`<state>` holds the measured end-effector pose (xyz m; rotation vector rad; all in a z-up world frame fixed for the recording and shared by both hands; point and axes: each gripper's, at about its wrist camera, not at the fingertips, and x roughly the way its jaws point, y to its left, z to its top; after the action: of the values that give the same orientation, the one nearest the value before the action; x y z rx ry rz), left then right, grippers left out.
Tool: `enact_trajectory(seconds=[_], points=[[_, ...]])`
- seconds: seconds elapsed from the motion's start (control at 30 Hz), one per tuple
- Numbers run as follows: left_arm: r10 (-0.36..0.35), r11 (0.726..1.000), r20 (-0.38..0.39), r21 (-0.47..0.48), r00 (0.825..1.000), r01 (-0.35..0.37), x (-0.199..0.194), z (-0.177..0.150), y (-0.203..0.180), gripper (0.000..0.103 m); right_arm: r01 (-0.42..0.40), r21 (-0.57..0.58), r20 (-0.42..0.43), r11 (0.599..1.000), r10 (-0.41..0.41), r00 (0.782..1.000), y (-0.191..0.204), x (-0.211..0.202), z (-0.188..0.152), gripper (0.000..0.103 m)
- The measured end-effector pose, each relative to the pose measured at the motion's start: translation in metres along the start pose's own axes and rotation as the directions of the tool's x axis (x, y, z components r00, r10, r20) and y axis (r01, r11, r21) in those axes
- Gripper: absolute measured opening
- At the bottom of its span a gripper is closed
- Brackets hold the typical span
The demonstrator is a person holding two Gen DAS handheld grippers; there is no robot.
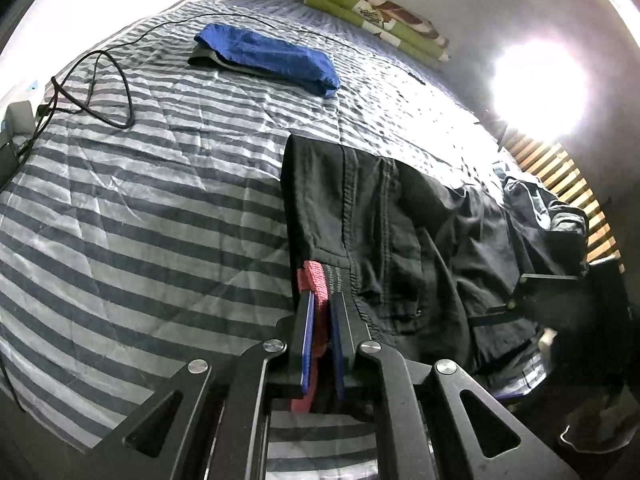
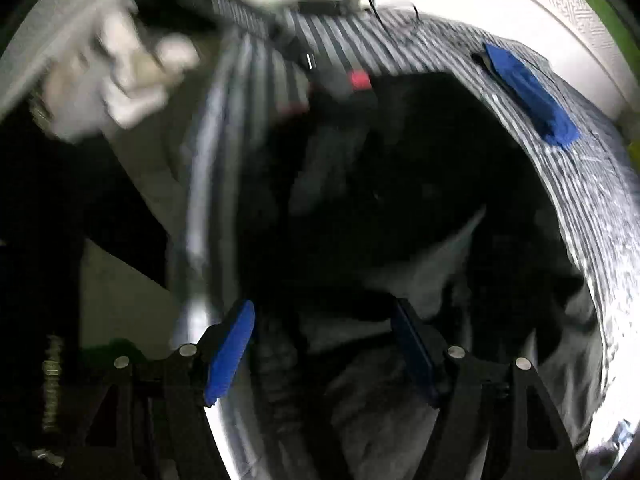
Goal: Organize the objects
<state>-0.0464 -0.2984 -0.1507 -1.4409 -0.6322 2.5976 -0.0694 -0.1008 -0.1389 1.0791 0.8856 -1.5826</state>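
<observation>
While the left gripper (image 1: 320, 300) points down at the bed, its two blue-padded fingers are closed onto the red and grey waistband (image 1: 316, 280) of a pair of black shorts (image 1: 360, 208), the band pinched between the pads. The shorts lie spread on the striped bedcover (image 1: 140, 208), running away from the gripper toward the right side of the bed, where more dark clothing (image 1: 532, 216) is heaped near the edge. Farther up the bed a folded blue garment (image 1: 268, 56) rests on top of a grey one, well apart from the shorts. A black cable (image 1: 96, 92) loops across the cover at the left, and folded green patterned bedding (image 1: 376, 12) lies against the wall at the far end.

The right wrist view is blurred. The right gripper (image 2: 324, 320) stands with its fingers wide apart and nothing between the pads, above dark fabric on the bedcover. The blue garment (image 2: 528, 96) shows at upper right of that view
</observation>
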Motion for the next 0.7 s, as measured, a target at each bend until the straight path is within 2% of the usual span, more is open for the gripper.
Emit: enact_trajectory(seconds=[0.1, 0.13, 0.23, 0.4, 0.43, 0.5, 0.53, 0.57, 0.7], points=[[0.009, 1.000, 0.004, -0.001, 1.000, -0.009, -0.002, -0.001, -0.001, 0.008, -0.024, 0.079, -0.002, 0.997, 0.024, 1.000, -0.009, 0.003, 0.001, 0.061], [0.010, 1.000, 0.007, 0.000, 1.000, -0.010, -0.003, -0.001, -0.002, 0.008, -0.032, 0.093, -0.002, 0.995, 0.032, 0.999, -0.011, 0.003, 0.003, 0.055], [0.008, 1.000, 0.016, -0.002, 1.000, -0.008, -0.006, -0.001, -0.003, 0.007, -0.090, 0.169, 0.020, 0.982, 0.088, 0.996, -0.025, -0.005, 0.005, 0.053], [0.009, 1.000, 0.022, 0.002, 1.000, -0.009, -0.007, 0.002, -0.008, 0.006, -0.029, 0.102, -0.001, 0.994, 0.029, 1.000, -0.009, -0.006, 0.009, 0.053], [0.009, 1.000, 0.024, 0.004, 1.000, -0.009, -0.008, 0.002, -0.008, 0.006, 0.006, 0.079, -0.016, 0.997, -0.004, 1.000, -0.002, 0.000, 0.011, 0.052], [0.011, 1.000, 0.028, 0.006, 1.000, -0.011, -0.010, 0.002, -0.009, 0.006, 0.028, 0.075, -0.036, 0.997, -0.026, 0.999, 0.001, 0.007, 0.013, 0.047], [0.011, 1.000, 0.030, 0.004, 0.999, -0.011, -0.011, 0.002, -0.008, 0.006, 0.027, 0.086, -0.041, 0.996, -0.024, 0.999, -0.001, 0.009, 0.013, 0.041], [0.009, 1.000, 0.032, 0.003, 0.999, -0.009, -0.012, 0.002, -0.008, 0.006, 0.028, 0.097, -0.042, 0.995, -0.024, 0.999, -0.003, 0.009, 0.014, 0.030], [0.006, 1.000, 0.032, 0.005, 0.999, -0.006, -0.015, 0.002, -0.012, 0.006, 0.012, 0.139, -0.047, 0.990, -0.005, 0.999, -0.015, 0.003, 0.012, 0.016]])
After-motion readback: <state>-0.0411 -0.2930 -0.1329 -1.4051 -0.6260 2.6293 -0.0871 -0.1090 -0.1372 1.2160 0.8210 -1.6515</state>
